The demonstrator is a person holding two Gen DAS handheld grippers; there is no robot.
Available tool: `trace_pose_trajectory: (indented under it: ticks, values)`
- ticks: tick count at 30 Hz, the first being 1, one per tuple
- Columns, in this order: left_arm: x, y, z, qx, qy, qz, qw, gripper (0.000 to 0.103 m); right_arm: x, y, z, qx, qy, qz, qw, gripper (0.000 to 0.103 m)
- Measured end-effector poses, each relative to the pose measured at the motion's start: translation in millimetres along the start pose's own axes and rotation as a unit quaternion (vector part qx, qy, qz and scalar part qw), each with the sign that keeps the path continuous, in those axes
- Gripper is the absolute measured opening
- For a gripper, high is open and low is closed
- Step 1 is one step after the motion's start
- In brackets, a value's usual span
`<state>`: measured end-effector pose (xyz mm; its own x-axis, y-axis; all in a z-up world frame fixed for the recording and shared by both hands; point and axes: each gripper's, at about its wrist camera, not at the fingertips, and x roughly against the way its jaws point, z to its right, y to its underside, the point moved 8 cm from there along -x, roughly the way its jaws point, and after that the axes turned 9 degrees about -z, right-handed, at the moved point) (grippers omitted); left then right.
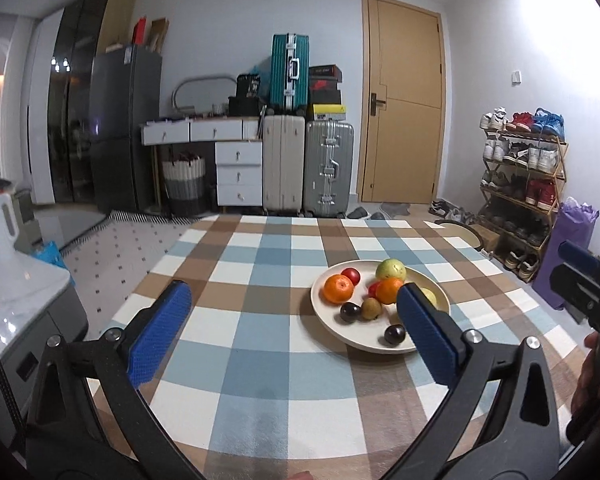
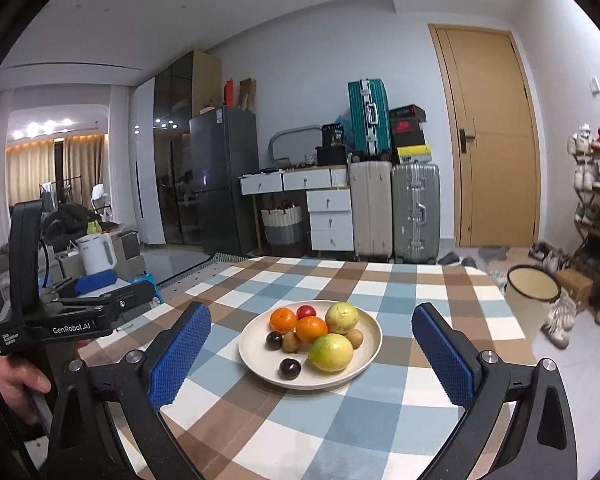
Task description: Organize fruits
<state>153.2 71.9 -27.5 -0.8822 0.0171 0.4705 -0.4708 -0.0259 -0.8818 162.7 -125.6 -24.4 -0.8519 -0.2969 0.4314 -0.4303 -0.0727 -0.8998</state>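
A cream plate (image 1: 332, 327) (image 2: 256, 354) sits on the checked tablecloth (image 2: 340, 432). It holds two oranges (image 2: 283, 319) (image 2: 311, 329), two yellow-green fruits (image 2: 331, 353) (image 2: 341, 318), a red fruit (image 2: 306, 312), two dark plums (image 2: 274, 340) (image 2: 290, 368) and small brown fruits (image 2: 291, 342). My left gripper (image 1: 292, 292) is open and empty, hovering left of the plate; its right finger hides part of the plate. My right gripper (image 2: 311, 310) is open and empty, short of the plate, its fingers framing it.
A cream enamel mug (image 2: 532, 292) stands at the table's far right corner. A white kettle (image 2: 96, 254) stands on a counter to the left. Suitcases (image 2: 414, 212), drawers, a fridge and a shoe rack (image 1: 520, 184) line the far walls. A hand (image 2: 18, 376) grips the left device.
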Motion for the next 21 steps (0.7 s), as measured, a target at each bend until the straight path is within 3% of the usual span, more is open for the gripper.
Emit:
trace_pose_trajectory:
  ticks: [11,19,21]
  values:
    - [-16,19,-9,0.006,-0.019,0.015,0.9997,0.103,-8,25,1,0.043,0.028,0.017,0.999,0.103]
    - [-37,27,-7,-0.002,-0.035,0.005,0.9994,0.103,-33,34,12,0.016,0.025,-0.044,0.999,0.103]
    - [-40,27,-7,-0.003,-0.033,0.004,0.9995,0.103,-31,34,14,0.015,0.030,-0.040,0.999,0.103]
